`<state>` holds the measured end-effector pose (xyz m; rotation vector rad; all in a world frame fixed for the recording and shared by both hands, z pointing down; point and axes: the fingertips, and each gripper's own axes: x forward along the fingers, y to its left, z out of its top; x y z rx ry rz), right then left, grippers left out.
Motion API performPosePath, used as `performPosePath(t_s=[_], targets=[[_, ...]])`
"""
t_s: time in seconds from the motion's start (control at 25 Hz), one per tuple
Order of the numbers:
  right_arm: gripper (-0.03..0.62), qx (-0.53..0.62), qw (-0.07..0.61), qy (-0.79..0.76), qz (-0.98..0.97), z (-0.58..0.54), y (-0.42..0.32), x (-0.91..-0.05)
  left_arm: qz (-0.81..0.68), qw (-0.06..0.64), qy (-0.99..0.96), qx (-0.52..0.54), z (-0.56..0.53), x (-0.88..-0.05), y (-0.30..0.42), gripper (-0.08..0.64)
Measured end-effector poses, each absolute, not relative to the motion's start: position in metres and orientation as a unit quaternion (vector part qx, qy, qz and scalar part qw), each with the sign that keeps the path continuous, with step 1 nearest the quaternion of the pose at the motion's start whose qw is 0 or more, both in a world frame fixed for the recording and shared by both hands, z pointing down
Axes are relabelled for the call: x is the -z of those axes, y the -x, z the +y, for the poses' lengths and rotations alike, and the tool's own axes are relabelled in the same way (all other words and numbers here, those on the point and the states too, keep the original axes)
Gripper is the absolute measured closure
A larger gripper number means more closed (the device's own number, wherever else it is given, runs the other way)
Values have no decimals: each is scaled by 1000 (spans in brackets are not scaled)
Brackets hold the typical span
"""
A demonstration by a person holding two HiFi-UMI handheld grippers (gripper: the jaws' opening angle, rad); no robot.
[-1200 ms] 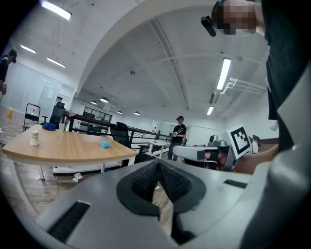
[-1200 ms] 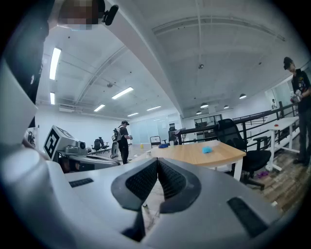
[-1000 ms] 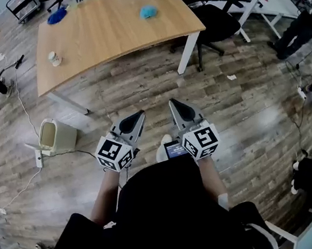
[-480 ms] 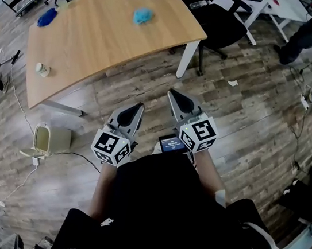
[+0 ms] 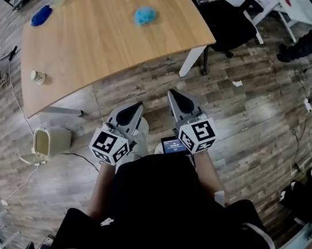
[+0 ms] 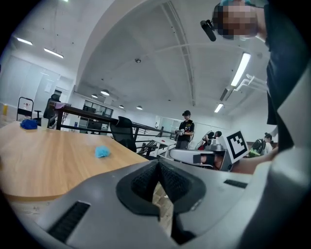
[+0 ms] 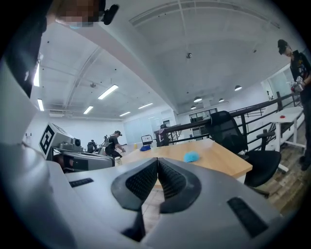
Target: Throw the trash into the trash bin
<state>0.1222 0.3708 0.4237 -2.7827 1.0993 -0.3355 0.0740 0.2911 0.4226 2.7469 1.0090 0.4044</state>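
Nearer the table [image 5: 92, 47] now, left gripper [image 5: 137, 107] and right gripper [image 5: 173, 94] ride with jaws together and empty, nothing yet in reach; blue trash [image 5: 145, 15] lies far on it, bin [image 5: 49, 141] on the floor at left.

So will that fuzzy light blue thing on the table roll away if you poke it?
Probably not far: the light blue clump looks lumpy, not round, so it would likely tumble and stop. Its ragged, crumpled look suggests it is soft and light, so it may squash when pinched.
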Motion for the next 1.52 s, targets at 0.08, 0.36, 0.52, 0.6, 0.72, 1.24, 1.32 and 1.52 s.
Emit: performPosePath(t_s=[0.08, 0.36, 0.52, 0.6, 0.72, 1.24, 1.32, 1.52], targets=[[594, 112, 59, 927, 355, 369, -147, -425, 349, 96, -922, -137, 289, -427, -100, 561], [594, 120, 53, 933, 335, 339, -247, -413, 362, 105, -915, -143, 250, -415, -203, 561], [594, 122, 57, 936, 325, 314, -295, -411, 356, 110, -917, -143, 215, -410, -255, 561], [594, 122, 53, 936, 326, 301, -314, -410, 361, 110, -916, -138, 204, -406, -275, 561], [594, 117, 40, 938, 325, 285, -341, -403, 369, 115, -913, -132, 190, -402, -300, 561], [594, 107, 19, 940, 323, 284, -404, -382, 368, 137, -906, -159, 182, -408, -365, 561], [594, 111, 24, 938, 328, 286, -410, -385, 366, 132, -906, -166, 185, -410, -374, 561], [594, 124, 23, 935, 332, 295, -435, -396, 318, 111, -920, -200, 189, -438, -419, 561]])
